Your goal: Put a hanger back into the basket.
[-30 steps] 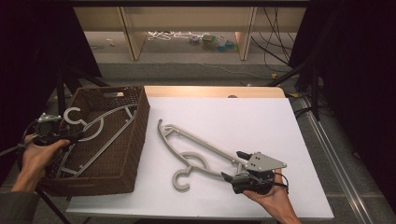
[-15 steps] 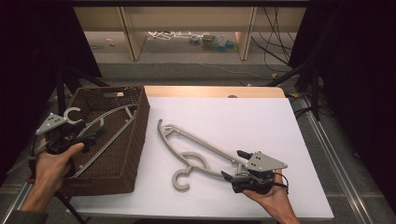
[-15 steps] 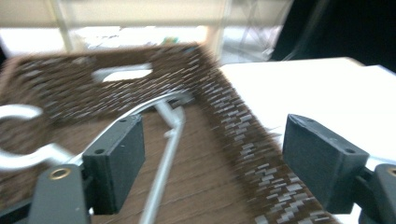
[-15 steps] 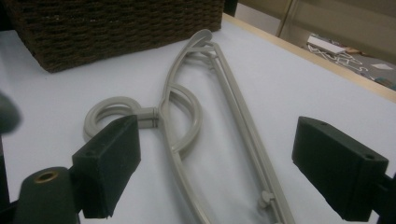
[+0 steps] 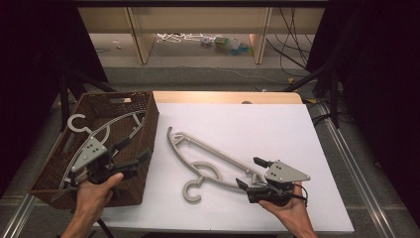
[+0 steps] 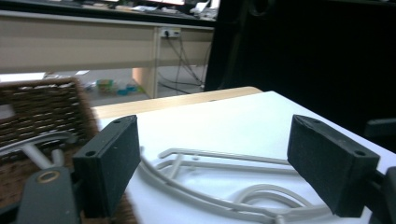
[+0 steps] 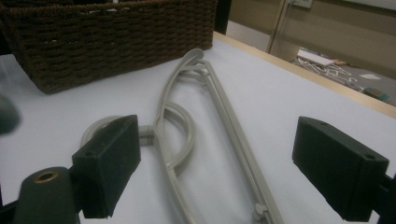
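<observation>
We see our left tongs (image 5: 132, 152) above the near right corner of the dark brown woven wicker basket (image 5: 148, 124), jaws just opened wide and gripping nothing; one pale grey plastic hanger (image 5: 101, 130) lies inside that basket; a second grey plastic hanger (image 5: 208, 161) lies flat on the white counter (image 5: 257, 124), just right of the basket; our right tongs (image 5: 250, 173) gape empty at its near end.
</observation>
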Action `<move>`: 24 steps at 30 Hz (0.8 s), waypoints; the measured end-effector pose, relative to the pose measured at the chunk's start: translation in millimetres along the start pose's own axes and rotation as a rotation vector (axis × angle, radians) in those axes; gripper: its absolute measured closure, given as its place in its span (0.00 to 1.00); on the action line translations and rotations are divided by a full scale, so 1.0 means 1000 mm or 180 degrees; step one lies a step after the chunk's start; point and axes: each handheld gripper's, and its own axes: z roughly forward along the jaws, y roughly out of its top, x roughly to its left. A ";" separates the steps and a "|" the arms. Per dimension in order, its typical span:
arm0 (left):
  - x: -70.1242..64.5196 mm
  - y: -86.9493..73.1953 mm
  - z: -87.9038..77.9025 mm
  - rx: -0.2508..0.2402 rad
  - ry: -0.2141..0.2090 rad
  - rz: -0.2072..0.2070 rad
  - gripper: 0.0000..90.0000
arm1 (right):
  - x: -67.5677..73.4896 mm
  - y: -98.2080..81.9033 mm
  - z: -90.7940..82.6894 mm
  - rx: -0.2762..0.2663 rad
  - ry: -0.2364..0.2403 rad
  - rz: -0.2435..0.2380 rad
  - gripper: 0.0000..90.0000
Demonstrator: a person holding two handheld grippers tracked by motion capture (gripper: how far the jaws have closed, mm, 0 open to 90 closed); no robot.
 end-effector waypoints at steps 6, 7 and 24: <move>-0.027 -0.020 0.009 0.0033 -0.0221 0.0116 0.20 | -0.004 -0.001 -0.001 -0.0058 0.0034 0.0086 0.18; -0.027 -0.020 0.009 0.0033 -0.0221 0.0116 0.20 | -0.004 -0.001 -0.001 -0.0058 0.0034 0.0086 0.18; -0.033 -0.063 0.017 0.0193 -0.0293 0.0452 0.20 | -0.002 -0.002 -0.004 -0.0163 0.0034 0.0124 0.18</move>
